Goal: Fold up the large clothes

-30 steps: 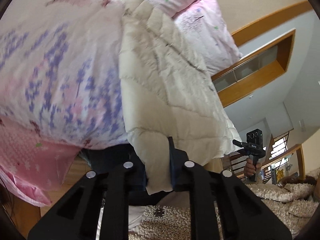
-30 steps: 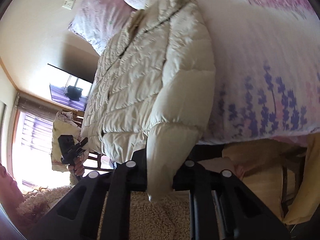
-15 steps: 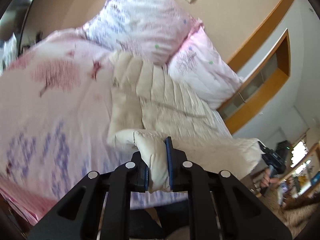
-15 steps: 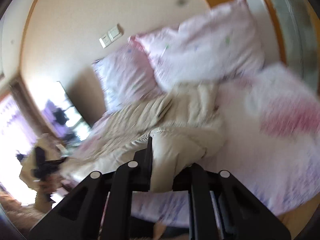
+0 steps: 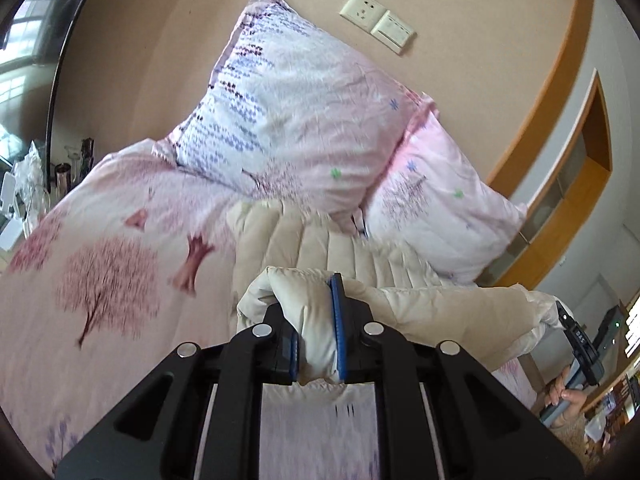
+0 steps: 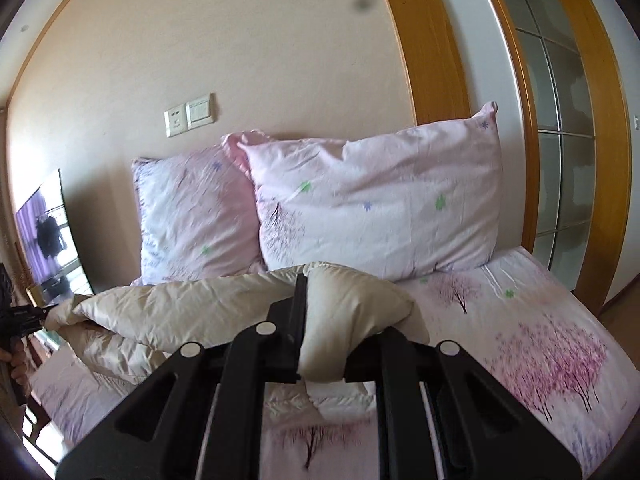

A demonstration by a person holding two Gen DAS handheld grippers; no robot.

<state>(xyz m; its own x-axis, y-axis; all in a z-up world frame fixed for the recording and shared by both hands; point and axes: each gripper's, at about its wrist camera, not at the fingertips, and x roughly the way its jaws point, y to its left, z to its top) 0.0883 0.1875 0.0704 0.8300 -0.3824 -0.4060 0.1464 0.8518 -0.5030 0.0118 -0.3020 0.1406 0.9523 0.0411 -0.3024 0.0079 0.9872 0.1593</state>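
left wrist: aimed from low and close, up the bed towards the pillows
right wrist: likewise; pillows and bed are shared

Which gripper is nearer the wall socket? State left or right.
Hard to say. Left gripper and right gripper both clamp the cream jacket low before the pillows, each well short of the wall socket.
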